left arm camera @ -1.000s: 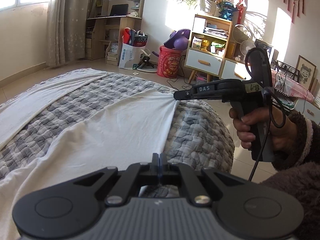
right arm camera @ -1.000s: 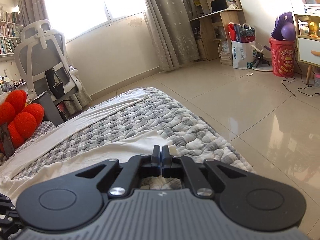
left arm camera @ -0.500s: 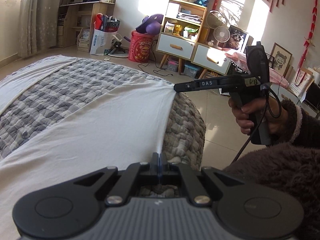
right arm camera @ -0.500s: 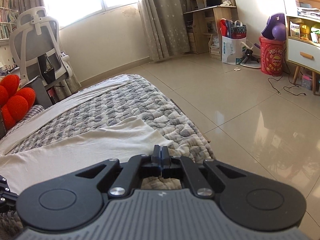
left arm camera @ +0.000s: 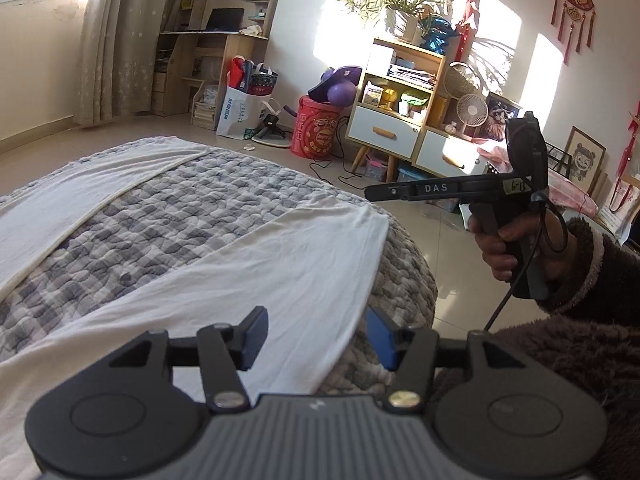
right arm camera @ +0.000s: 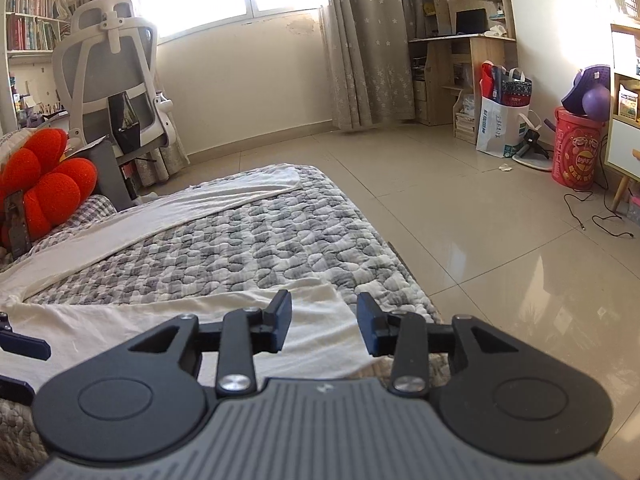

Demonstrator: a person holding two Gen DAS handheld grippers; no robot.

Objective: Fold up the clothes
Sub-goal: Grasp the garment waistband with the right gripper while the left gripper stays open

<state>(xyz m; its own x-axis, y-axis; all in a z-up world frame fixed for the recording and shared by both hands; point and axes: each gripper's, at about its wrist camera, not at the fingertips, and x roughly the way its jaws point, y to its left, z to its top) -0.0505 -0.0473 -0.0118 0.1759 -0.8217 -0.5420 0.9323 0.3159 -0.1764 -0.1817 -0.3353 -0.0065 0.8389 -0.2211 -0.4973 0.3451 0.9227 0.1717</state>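
A white garment lies spread flat on the grey checked quilt, its near end reaching the bed's rounded edge. A second long white part lies farther left. My left gripper is open just above the garment's near edge and holds nothing. The right gripper, in a person's hand, hovers past the garment's far corner. In the right wrist view the right gripper is open over the garment's end, with the other white part beyond. A left fingertip shows at the left edge.
The bed drops off to tiled floor on the right. A red flower cushion and a white office chair stand at the bed's far left. A cabinet, a red bucket and a paper bag line the wall.
Both grippers were shut at the garment's near edge and have opened. The garment's end now lies loose and flat on the quilt, with the right gripper lifted clear of its corner.
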